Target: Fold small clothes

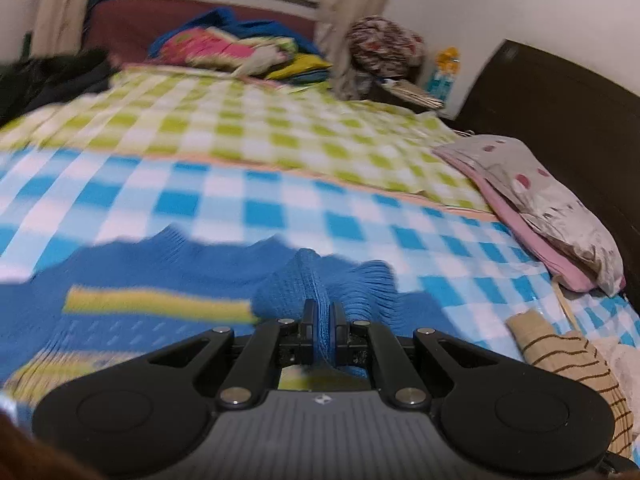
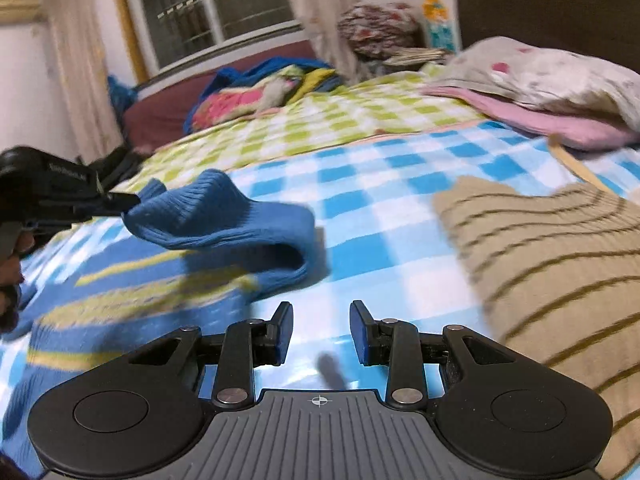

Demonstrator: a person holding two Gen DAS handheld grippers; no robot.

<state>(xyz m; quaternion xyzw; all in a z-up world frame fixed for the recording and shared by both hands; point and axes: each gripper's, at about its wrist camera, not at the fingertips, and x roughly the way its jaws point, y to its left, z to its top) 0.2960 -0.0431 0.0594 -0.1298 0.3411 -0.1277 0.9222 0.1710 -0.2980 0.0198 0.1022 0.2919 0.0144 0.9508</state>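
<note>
A small blue knit sweater with yellow stripes [image 1: 160, 276] lies on the blue checked bed cover [image 1: 248, 200]. My left gripper [image 1: 323, 312] is shut on its blue sleeve, which bunches up between the pads. In the right wrist view the left gripper [image 2: 120, 200] holds the lifted sleeve [image 2: 224, 216] above the sweater body [image 2: 132, 292]. My right gripper [image 2: 320, 320] is open and empty, low over the cover just right of the sweater.
A beige garment with brown stripes [image 2: 552, 264] lies on the right, also in the left wrist view [image 1: 576, 364]. A pillow on pink cloth [image 1: 552, 208] sits by the dark headboard [image 1: 568, 92]. A heap of colourful clothes [image 1: 236, 48] lies at the far end on the green checked cover [image 1: 248, 128].
</note>
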